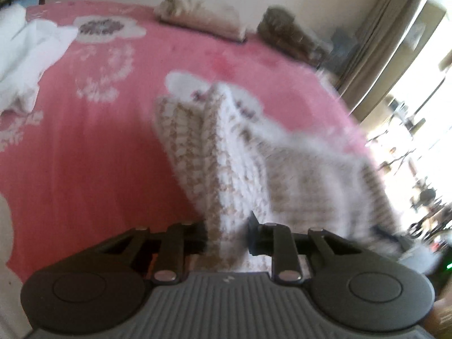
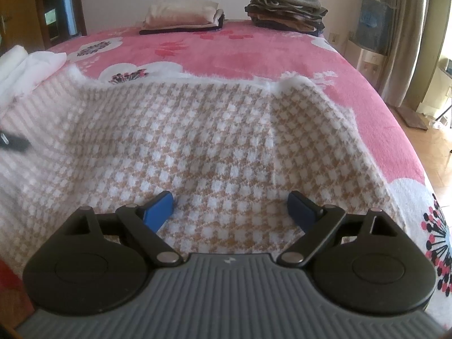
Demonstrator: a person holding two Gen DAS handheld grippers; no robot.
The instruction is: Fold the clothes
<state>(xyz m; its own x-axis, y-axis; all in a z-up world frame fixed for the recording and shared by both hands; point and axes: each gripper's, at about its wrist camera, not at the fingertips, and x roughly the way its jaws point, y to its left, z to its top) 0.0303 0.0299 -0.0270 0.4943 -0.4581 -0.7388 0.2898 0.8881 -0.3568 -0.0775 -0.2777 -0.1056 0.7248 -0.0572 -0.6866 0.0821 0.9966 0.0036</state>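
While a checked beige-and-white garment (image 2: 197,141) lies spread over a pink flowered bed (image 2: 254,50), a fold of it is pinched between the pads of the left hand-held gripper (image 1: 227,231). No earlier picture is given, so only the grip itself is told: the jaws stand close together, pressed on the cloth, and the fabric rises from them in a blurred, tented ridge above the bedcover. In the right wrist view the garment is seen flat across the near half of the bed, its far edge fuzzy and white. The right hand-held gripper (image 2: 230,206) is held over the cloth with its blue pads (image 2: 158,209) wide apart and nothing gripped between them; whether the pads touch the fabric cannot be told. At the far side of the bed two stacks of folded clothes are seen, a pale one (image 2: 183,14) and, to its right, a darker brown one (image 2: 286,8). White cloth (image 2: 25,65) lies at the left edge of the bed.
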